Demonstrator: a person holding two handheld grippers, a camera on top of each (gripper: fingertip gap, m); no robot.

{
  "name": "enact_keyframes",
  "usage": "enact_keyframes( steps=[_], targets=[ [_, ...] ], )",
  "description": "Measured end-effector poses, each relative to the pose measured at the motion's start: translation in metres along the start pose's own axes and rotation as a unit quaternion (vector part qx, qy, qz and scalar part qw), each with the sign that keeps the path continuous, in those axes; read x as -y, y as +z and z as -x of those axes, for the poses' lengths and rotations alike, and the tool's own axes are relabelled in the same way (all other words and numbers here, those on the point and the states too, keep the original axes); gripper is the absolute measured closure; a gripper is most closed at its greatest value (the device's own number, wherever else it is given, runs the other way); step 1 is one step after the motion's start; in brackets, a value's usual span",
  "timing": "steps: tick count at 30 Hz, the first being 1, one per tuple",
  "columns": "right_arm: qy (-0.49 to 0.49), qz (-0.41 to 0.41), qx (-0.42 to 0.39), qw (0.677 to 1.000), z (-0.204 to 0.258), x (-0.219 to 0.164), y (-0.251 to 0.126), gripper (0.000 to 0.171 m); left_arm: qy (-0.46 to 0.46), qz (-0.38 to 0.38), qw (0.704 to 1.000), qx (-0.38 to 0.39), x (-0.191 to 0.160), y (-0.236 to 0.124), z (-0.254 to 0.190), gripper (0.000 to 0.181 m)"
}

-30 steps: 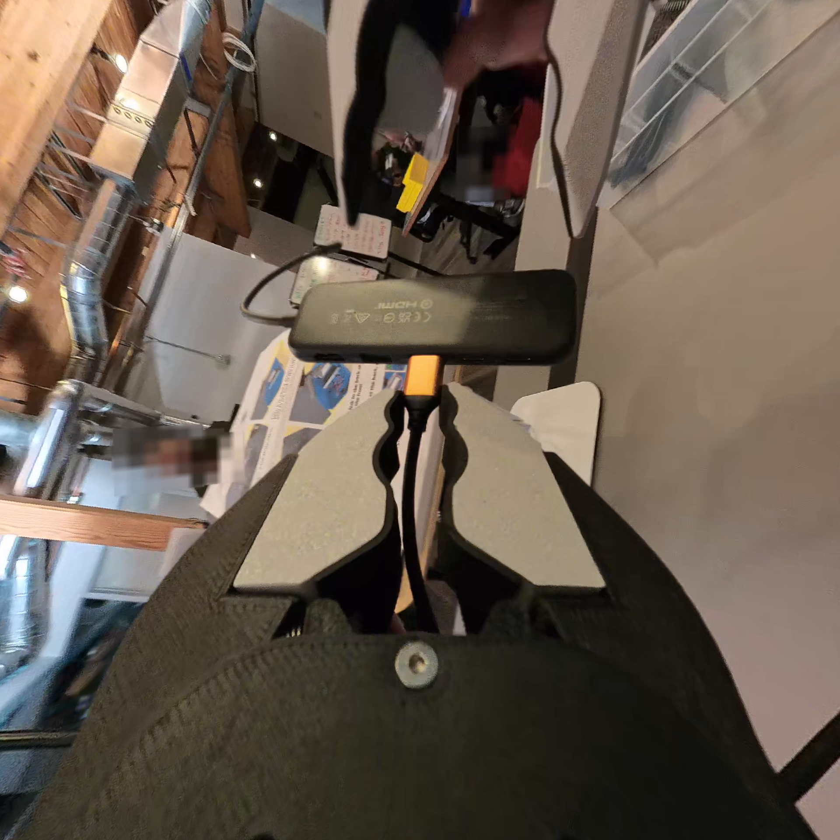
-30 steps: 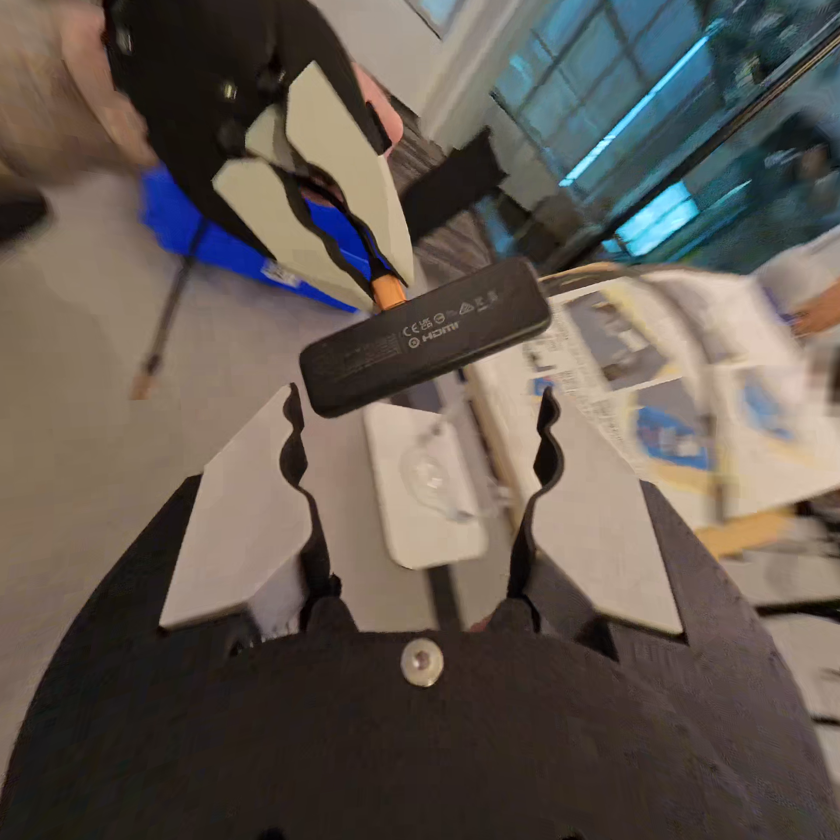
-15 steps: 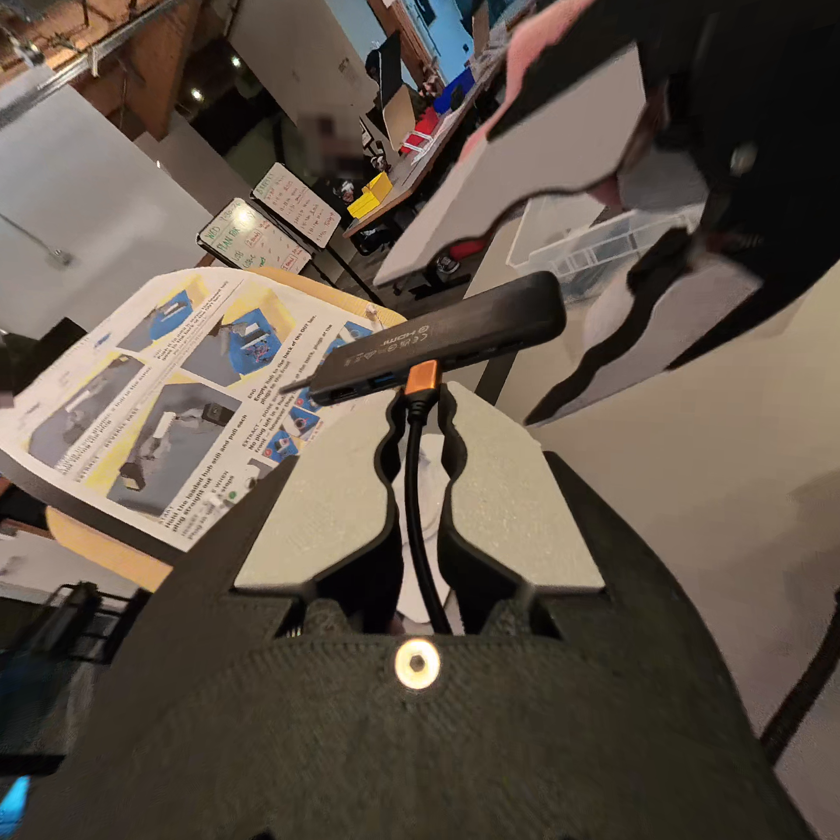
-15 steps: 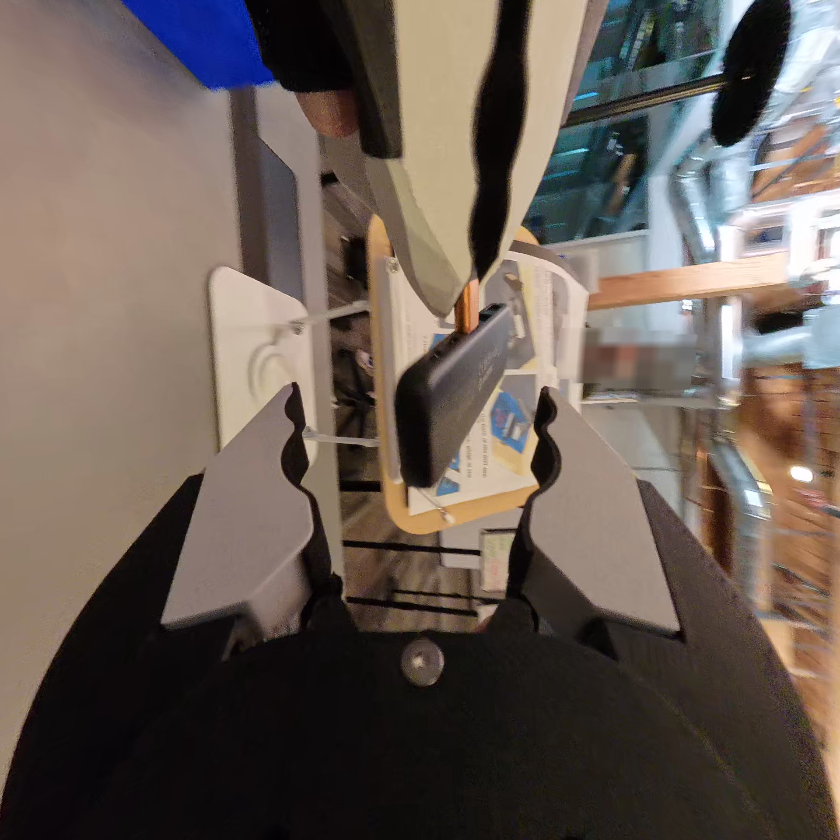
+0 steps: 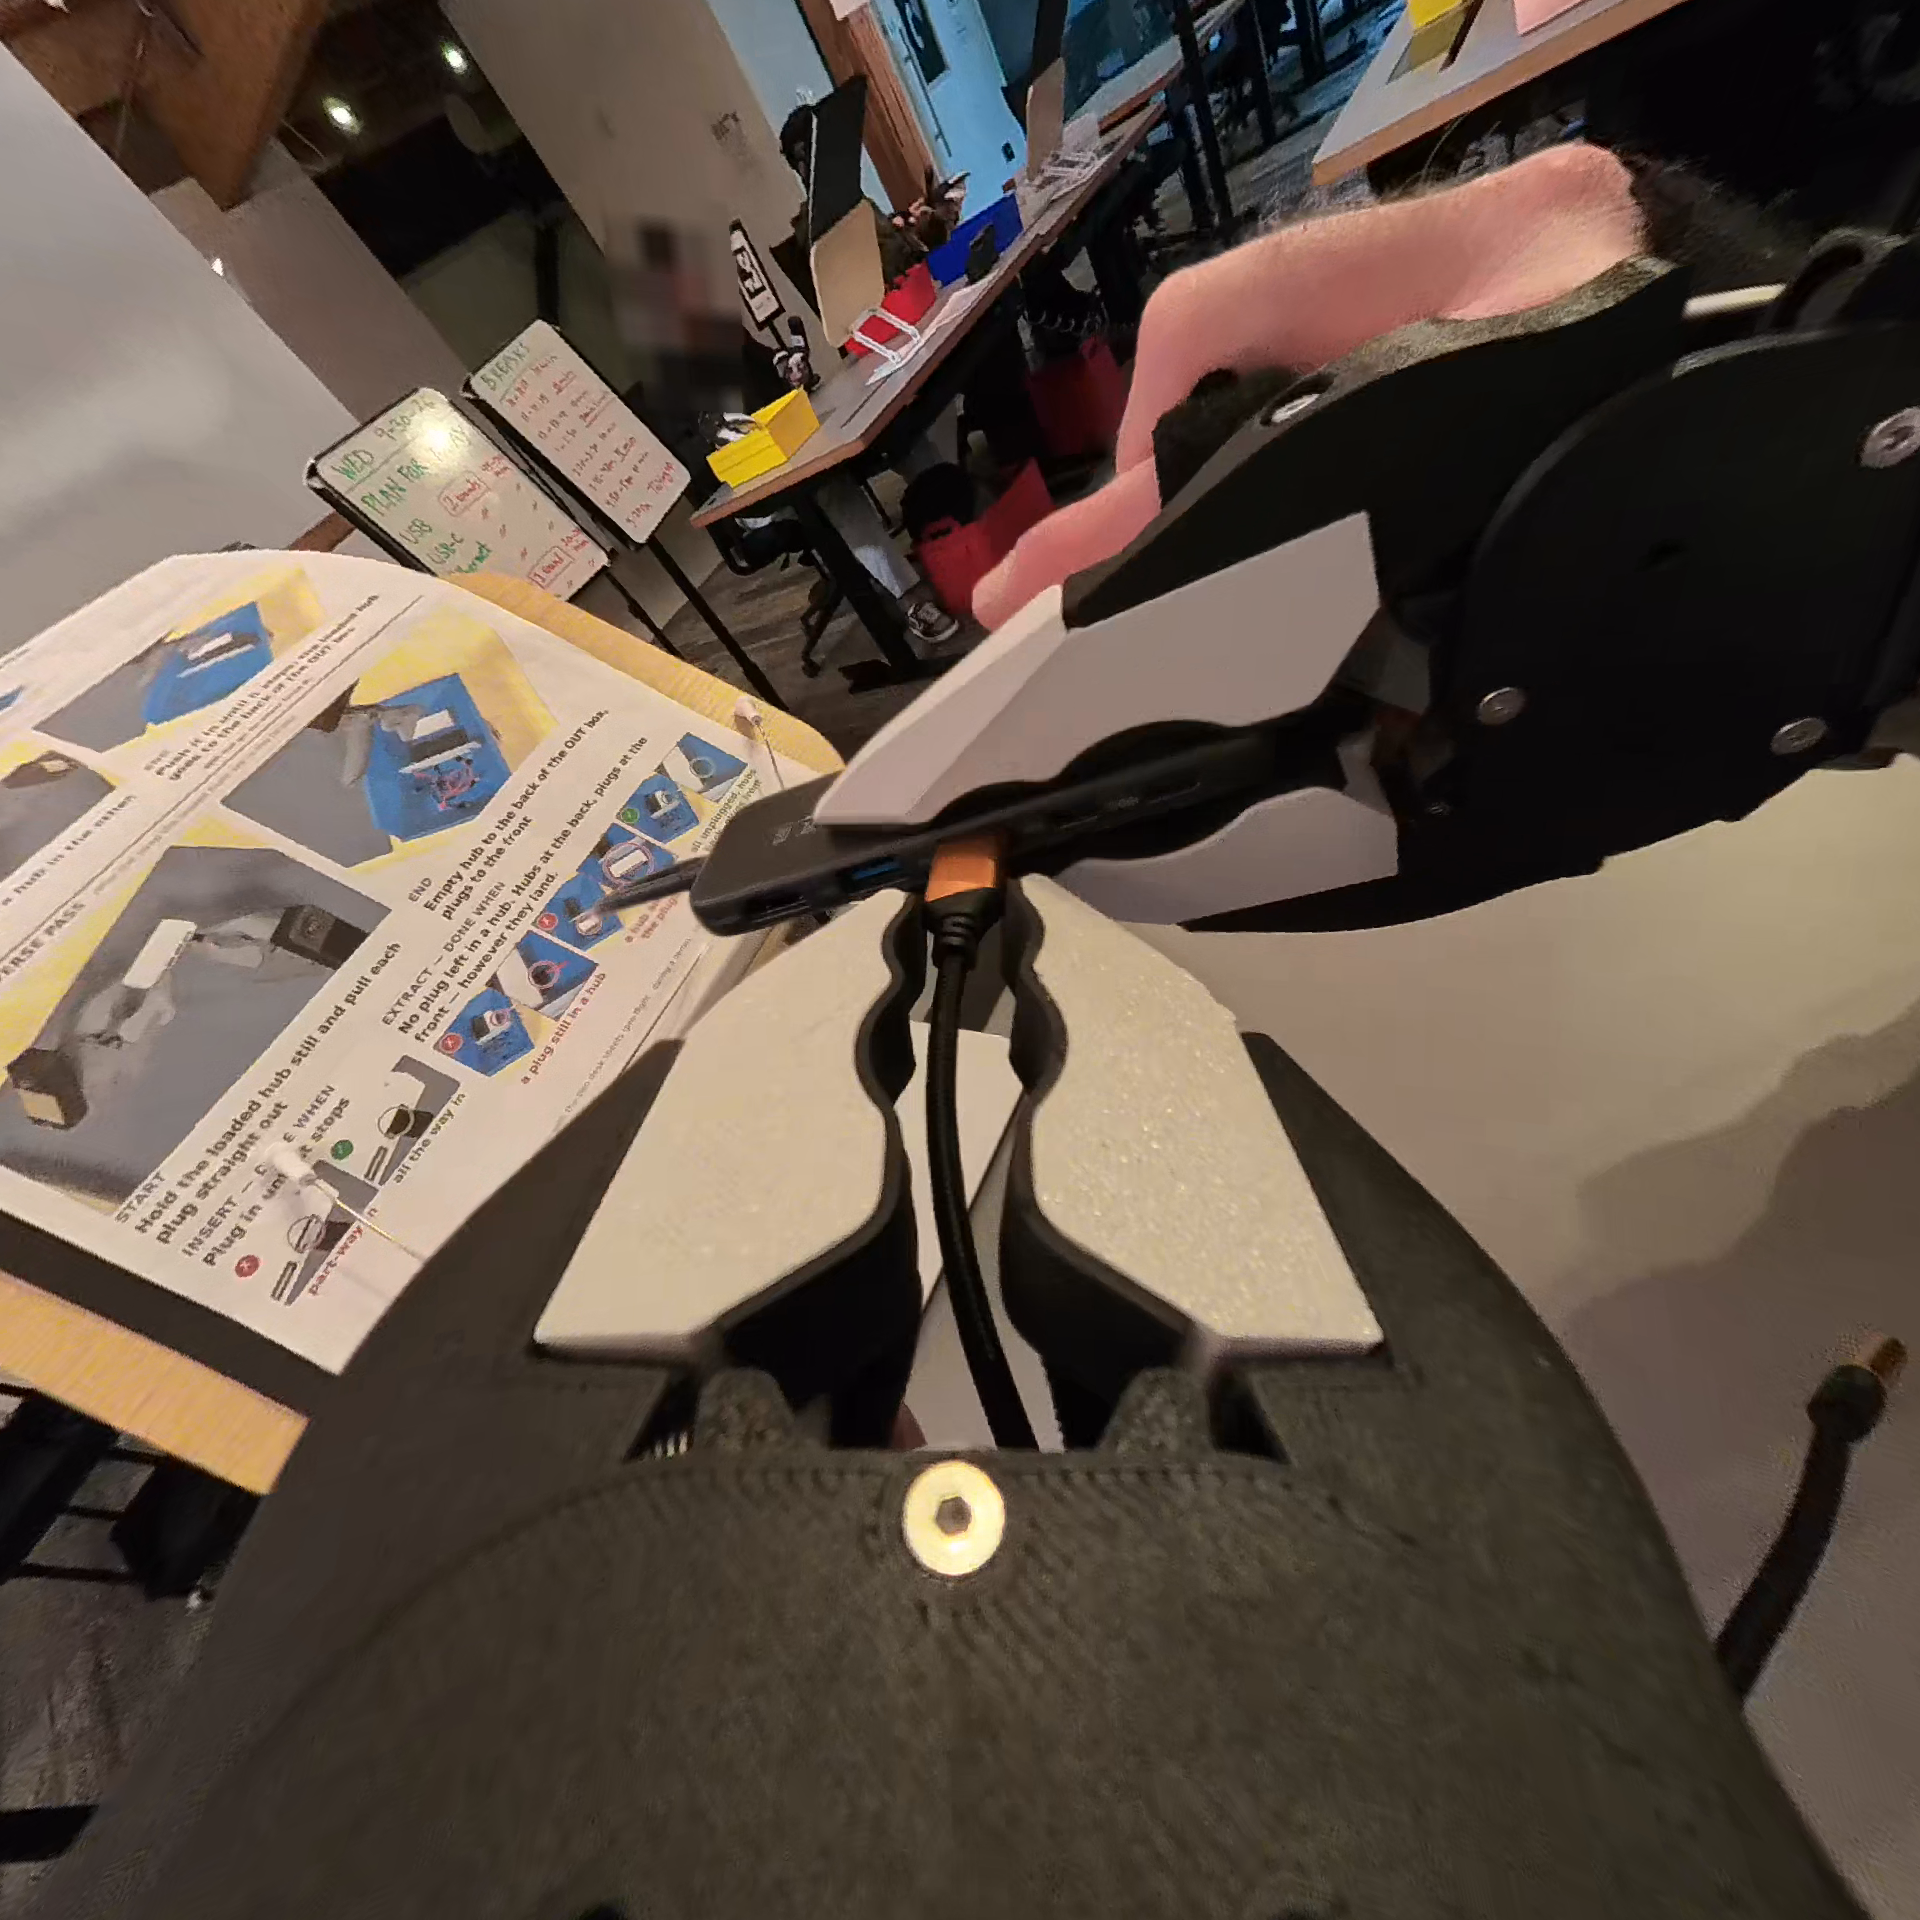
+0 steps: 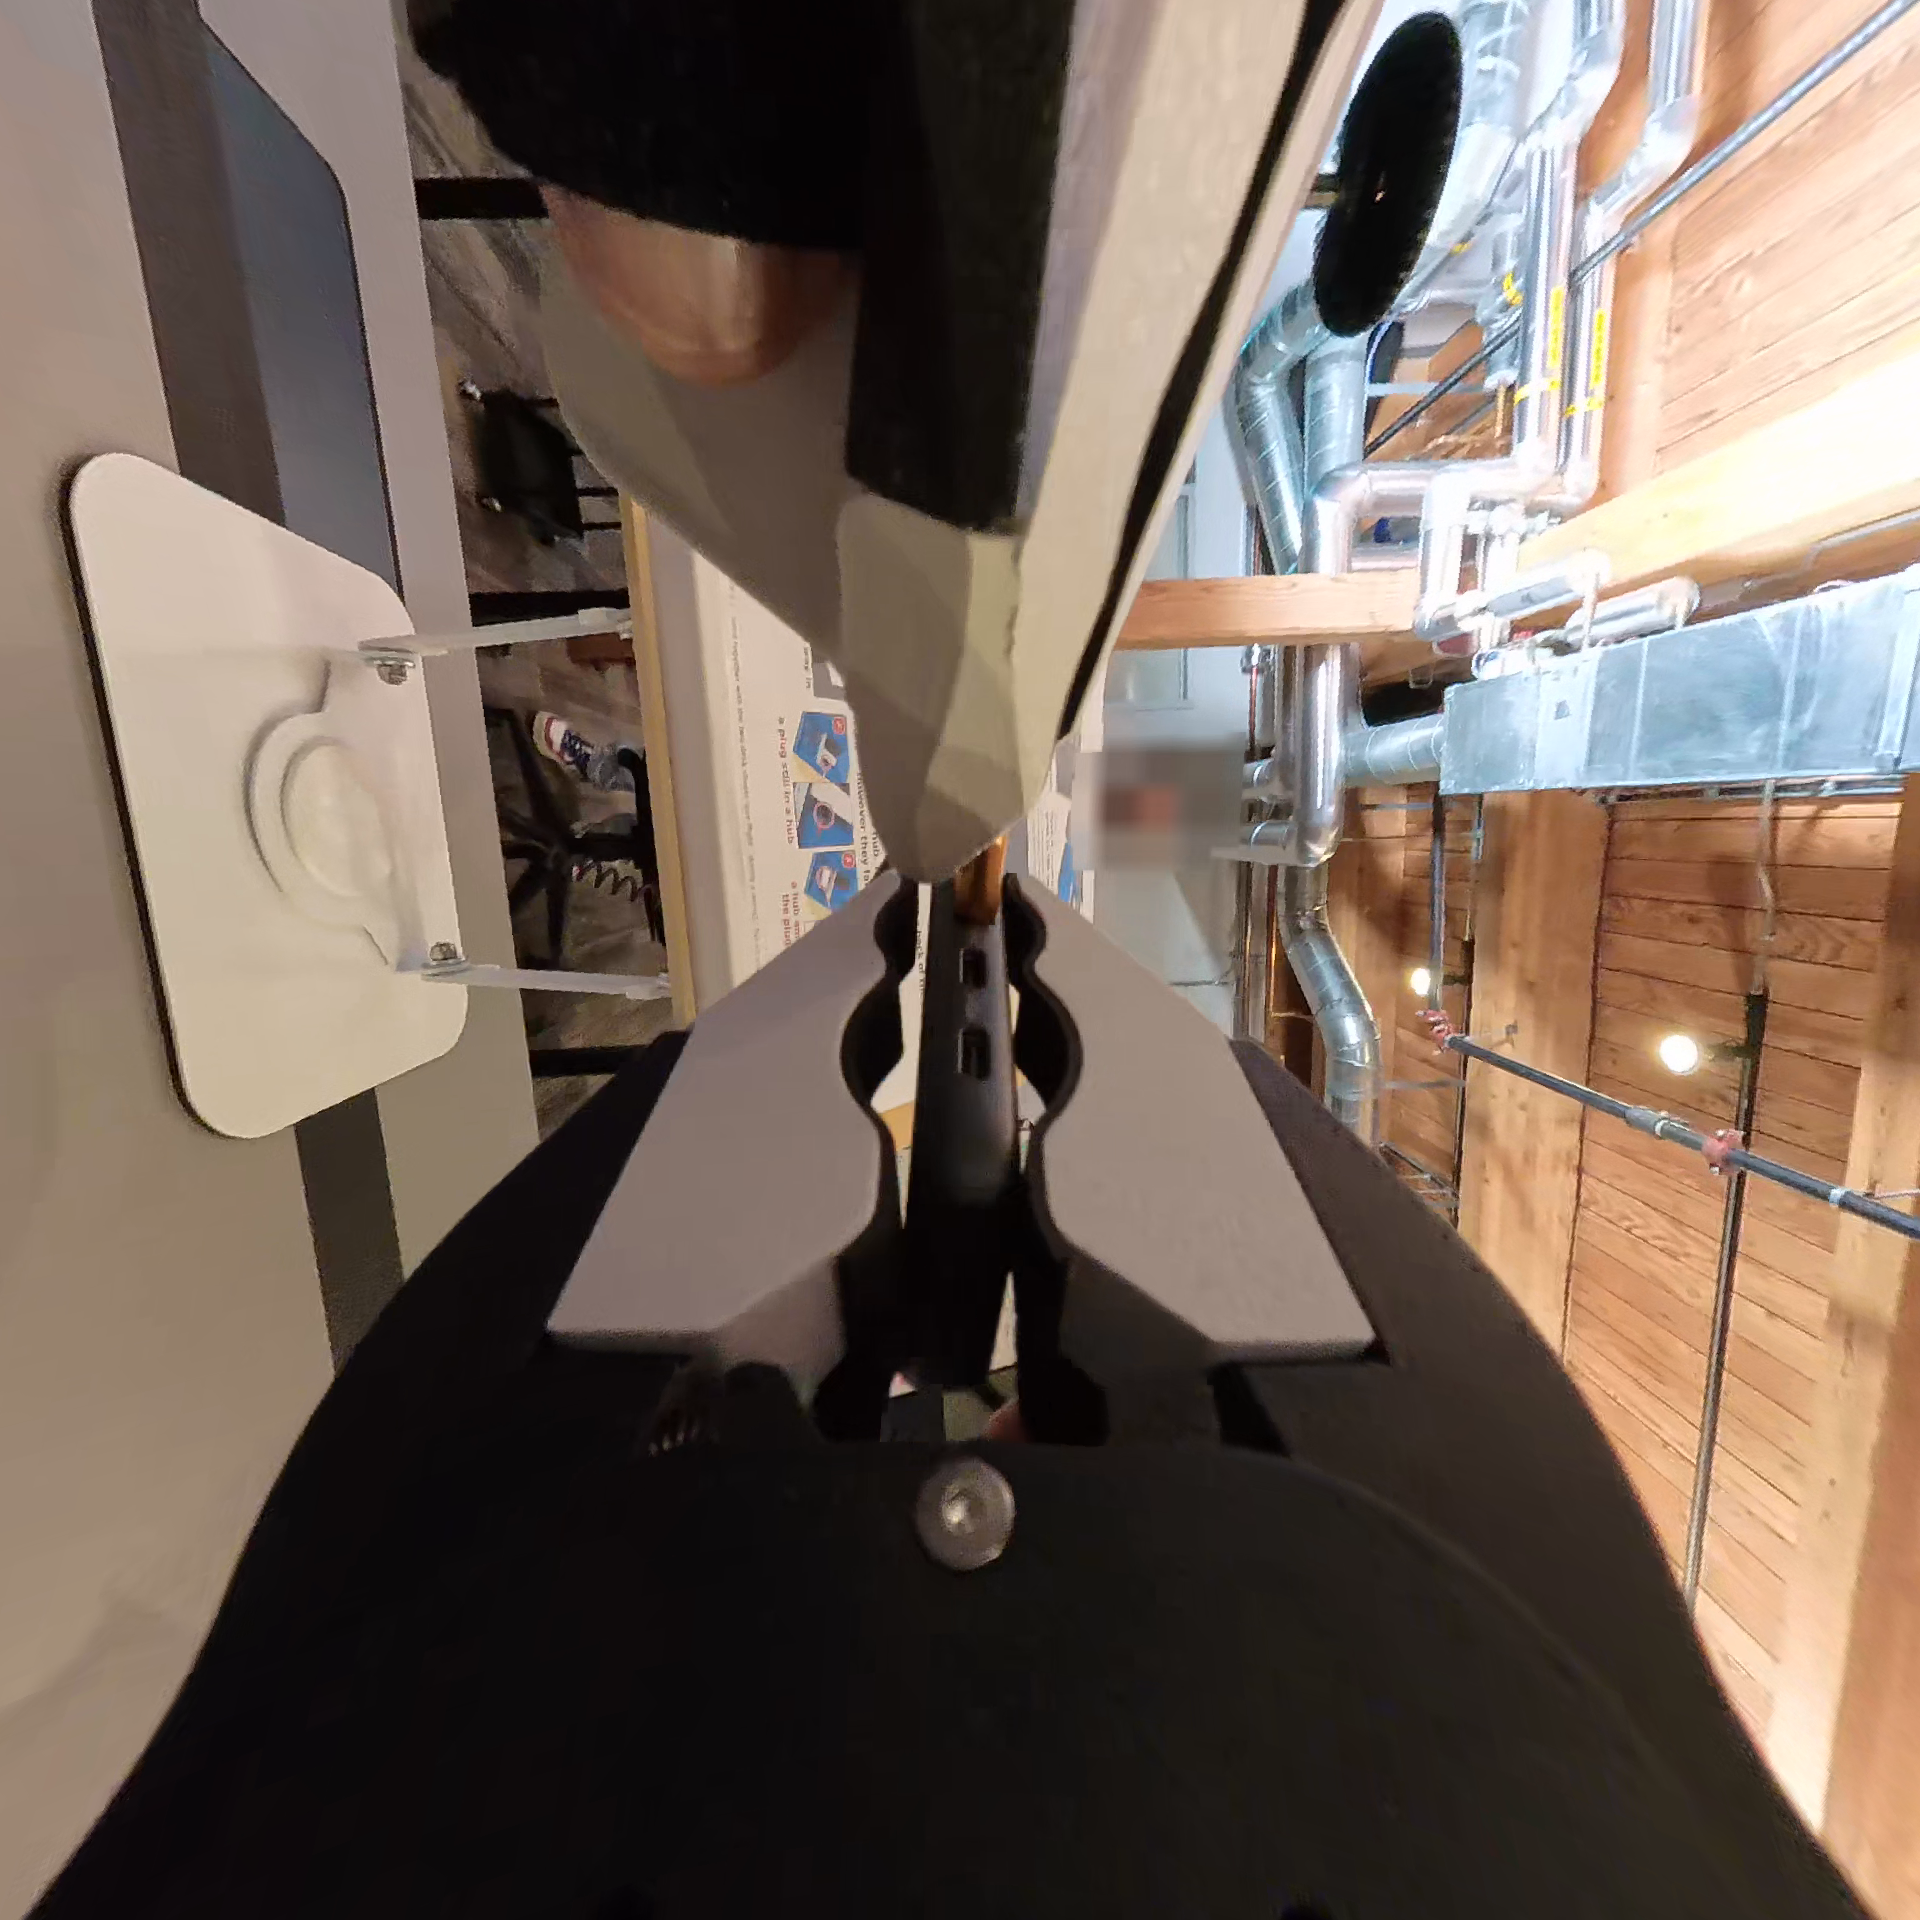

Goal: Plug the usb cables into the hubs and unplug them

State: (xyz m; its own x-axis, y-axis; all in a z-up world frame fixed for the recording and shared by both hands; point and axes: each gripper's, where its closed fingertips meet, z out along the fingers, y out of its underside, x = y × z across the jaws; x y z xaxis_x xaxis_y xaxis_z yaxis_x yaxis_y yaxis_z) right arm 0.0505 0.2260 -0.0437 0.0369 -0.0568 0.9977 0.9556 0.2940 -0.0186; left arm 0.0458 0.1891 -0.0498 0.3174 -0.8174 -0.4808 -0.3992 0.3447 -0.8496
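One black hub (image 5: 790,862) is up in the air between two grippers, and one orange-collared USB plug (image 5: 964,868) sits in a port on its long side. The left gripper (image 5: 961,914) is closed on that plug: its grey fingers (image 5: 748,1132) pinch the orange collar at their tips, and the black cable (image 5: 961,1195) runs back down the narrow gap between them. The right gripper (image 5: 935,831) comes in from the right of the left wrist view and is clamped on the flat faces of the hub, one finger above and one below, with the hub's far end sticking out past the fingertips. In the right wrist view the same hub (image 6: 966,1049) stands edge-on between the closed right gripper (image 6: 961,904) fingers, two small ports showing along its edge, and the left gripper's tip (image 6: 956,769) meets the orange plug (image 6: 982,883) just beyond them. One loose cable end (image 5: 1860,1382) with a gold tip lies on the pale tabletop (image 5: 1558,1039) near its right side. One printed instruction sheet (image 5: 291,852) rests on a wooden board past the tabletop's left edge. One white plate (image 6: 260,790) is fixed at the tabletop's edge.
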Motion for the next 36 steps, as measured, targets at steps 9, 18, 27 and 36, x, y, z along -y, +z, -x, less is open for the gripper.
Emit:
enact_keyframes(
  steps=[9, 18, 27, 36],
  targets=[
    [0.015, -0.011, 0.007, 1.0, -0.003, -0.004, -0.004, 0.16, 0.009, -0.015, 1.0, 0.001, 0.007, -0.003, -0.001, 0.162],
    [0.094, -0.042, 0.012, 0.995, -0.011, -0.014, -0.006, 0.16, -0.088, -0.154, 0.983, 0.051, 0.05, -0.067, 0.054, 0.156],
    [0.173, -0.083, -0.006, 0.981, -0.036, -0.012, -0.018, 0.16, -0.104, -0.033, 0.993, 0.052, -0.021, -0.025, 0.067, 0.135],
    [0.103, -0.037, 0.009, 0.994, -0.021, -0.01, -0.012, 0.16, -0.139, -0.13, 0.979, -0.068, 0.024, 0.001, -0.001, 0.119]
  ],
)
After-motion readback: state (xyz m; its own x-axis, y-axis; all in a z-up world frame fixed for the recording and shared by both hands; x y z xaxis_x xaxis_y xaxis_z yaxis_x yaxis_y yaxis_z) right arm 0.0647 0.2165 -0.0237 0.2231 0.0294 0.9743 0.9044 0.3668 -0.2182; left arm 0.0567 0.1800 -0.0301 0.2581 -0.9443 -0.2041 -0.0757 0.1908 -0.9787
